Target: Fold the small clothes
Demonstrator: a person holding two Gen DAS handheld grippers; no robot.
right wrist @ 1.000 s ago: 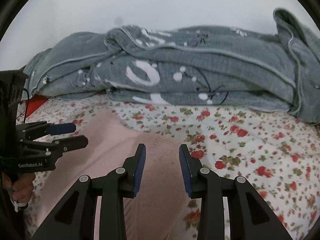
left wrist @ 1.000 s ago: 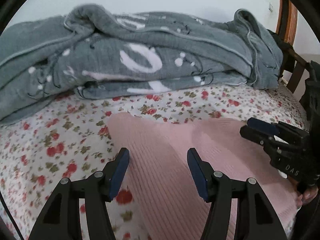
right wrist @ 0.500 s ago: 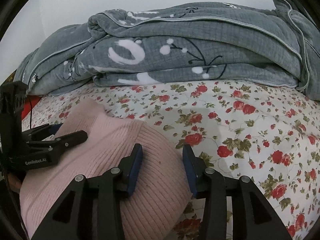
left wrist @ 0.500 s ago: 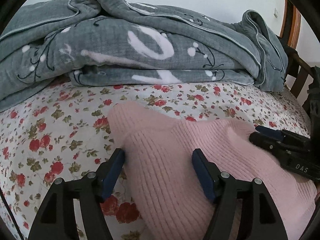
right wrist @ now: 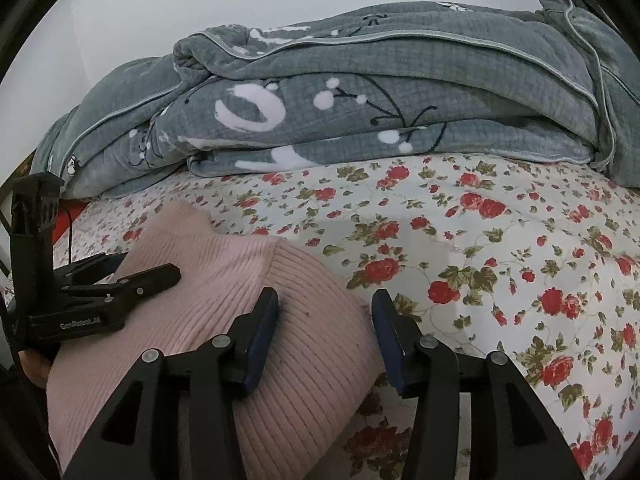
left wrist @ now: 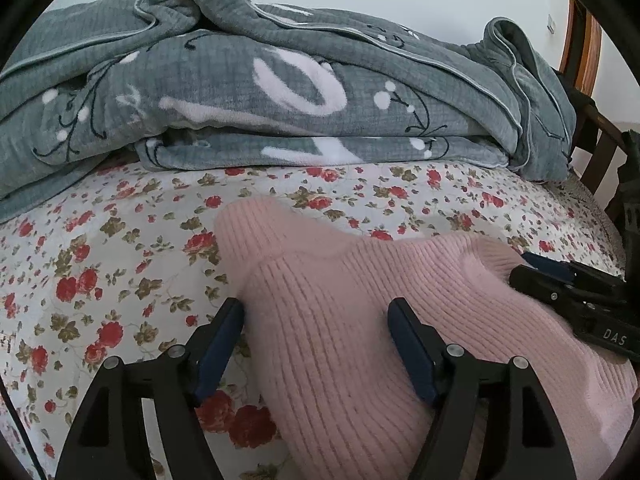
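Observation:
A pink ribbed knit garment [left wrist: 340, 304] lies folded on the floral bedsheet [left wrist: 100, 248]; it also shows in the right wrist view [right wrist: 224, 280]. My left gripper [left wrist: 316, 320] is open, its jaws straddling the garment's left part low over the cloth. My right gripper [right wrist: 326, 312] is open, its jaws astride the garment's right edge; it shows at the right of the left wrist view [left wrist: 568, 280]. The left gripper shows at the left of the right wrist view [right wrist: 132, 276], resting on the pink cloth.
A bulky grey blanket [left wrist: 280, 92] with white patterns is piled along the back of the bed, also in the right wrist view [right wrist: 380, 100]. A wooden chair or headboard [left wrist: 580, 52] stands at the far right. Floral sheet [right wrist: 500, 260] lies to the right.
Both grippers have moved lower and forward onto the pink garment. The right gripper's jaws have opened wider. The garment now bunches up between the two grippers.

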